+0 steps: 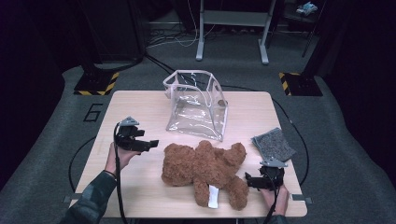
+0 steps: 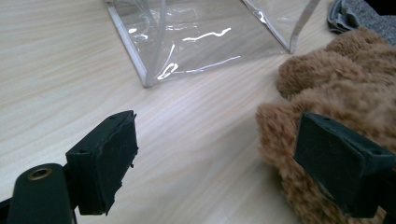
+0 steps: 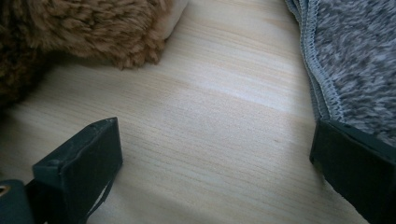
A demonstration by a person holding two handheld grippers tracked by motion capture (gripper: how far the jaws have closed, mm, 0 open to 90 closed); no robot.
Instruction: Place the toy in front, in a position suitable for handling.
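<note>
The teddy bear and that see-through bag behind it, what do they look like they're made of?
Teddy bear: brown plush, likely synthetic; shaggy, matte pile with a white sewn-in tag.
Bag: clear, glossy, flexible plastic, probably vinyl; the table shows through it, with bright glare streaks and pale seam edging.

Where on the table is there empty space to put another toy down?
The biggest free patch is the table's left side, between the clear bag and the left gripper. Another lies along the near edge, left of the teddy bear. The right side is crowded: bear, grey cloth and right gripper sit close together.
</note>
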